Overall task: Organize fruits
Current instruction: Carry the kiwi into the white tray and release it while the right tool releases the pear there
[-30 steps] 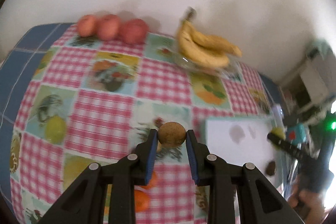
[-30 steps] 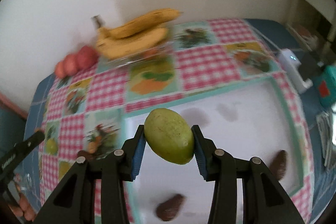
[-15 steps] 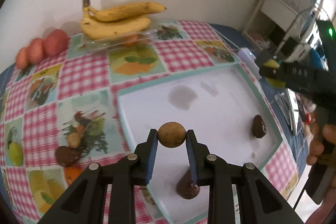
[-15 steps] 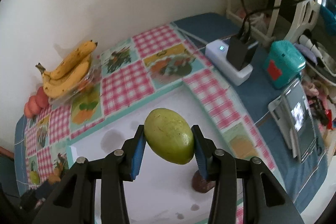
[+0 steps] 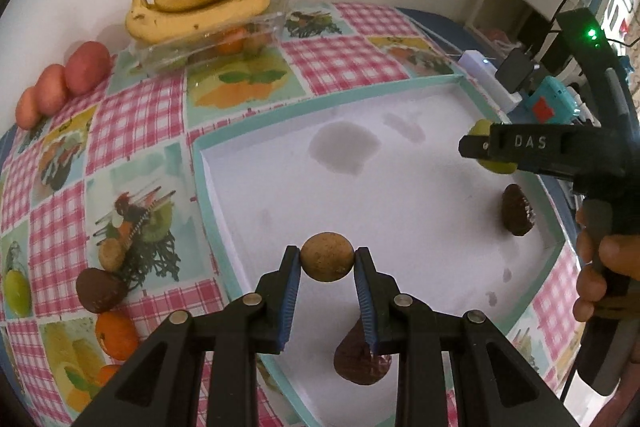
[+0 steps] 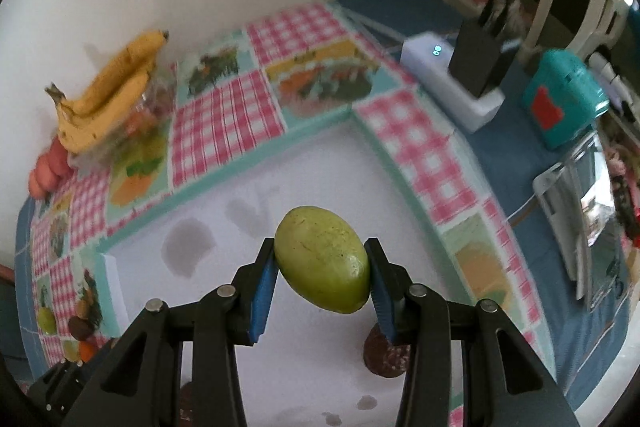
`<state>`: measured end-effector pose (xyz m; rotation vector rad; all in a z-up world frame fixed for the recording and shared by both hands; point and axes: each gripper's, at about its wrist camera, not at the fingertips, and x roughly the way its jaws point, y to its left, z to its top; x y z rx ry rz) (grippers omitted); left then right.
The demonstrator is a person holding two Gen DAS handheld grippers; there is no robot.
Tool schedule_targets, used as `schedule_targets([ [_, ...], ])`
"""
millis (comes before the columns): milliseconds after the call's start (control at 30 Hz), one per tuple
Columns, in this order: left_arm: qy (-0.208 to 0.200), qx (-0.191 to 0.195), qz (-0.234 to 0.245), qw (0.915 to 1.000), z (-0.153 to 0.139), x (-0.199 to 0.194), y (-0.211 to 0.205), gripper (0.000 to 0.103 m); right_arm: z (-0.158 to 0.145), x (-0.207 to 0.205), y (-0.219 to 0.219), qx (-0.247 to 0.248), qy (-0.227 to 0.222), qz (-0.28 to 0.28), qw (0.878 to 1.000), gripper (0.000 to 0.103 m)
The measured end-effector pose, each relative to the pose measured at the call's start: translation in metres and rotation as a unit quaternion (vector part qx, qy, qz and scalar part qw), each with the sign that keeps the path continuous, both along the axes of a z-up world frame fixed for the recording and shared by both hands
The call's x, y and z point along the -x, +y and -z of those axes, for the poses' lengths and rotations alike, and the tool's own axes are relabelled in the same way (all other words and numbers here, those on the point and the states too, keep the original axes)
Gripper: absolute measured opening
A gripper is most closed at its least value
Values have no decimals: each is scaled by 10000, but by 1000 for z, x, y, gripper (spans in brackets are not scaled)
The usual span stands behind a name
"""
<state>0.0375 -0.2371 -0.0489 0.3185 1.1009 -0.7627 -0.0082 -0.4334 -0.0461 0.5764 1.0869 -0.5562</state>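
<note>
My left gripper (image 5: 327, 263) is shut on a small round brown fruit (image 5: 327, 255) and holds it above the near left part of a white tray with a teal rim (image 5: 320, 99). My right gripper (image 6: 322, 261) is shut on a green oval fruit (image 6: 323, 259) above the tray's right side; it also shows in the left wrist view (image 5: 472, 143). Two dark brown fruits (image 5: 517, 211) (image 5: 360, 357) lie in the tray.
Bananas (image 5: 200, 7) lie on a clear box at the back, with red apples (image 5: 64, 83) to their left. A brown fruit (image 5: 98, 289), oranges (image 5: 116, 333) and a small tan fruit (image 5: 112, 253) lie left of the tray. A charger (image 6: 452, 79) and teal box (image 6: 560, 99) stand at the right.
Both grippers have swung right over the white tray, each still holding its fruit. The tray now fills the middle of both views.
</note>
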Motion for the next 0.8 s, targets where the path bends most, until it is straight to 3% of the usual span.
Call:
schedule_targets([
  [367,209,-197,36,9996,20,-1,-6,29,28,-2,3,-70,356,-39,9993,45],
  [800,161,-280,29,9995,25,-2,-7,30,25,-5,6,127,414,-136,9990,46],
])
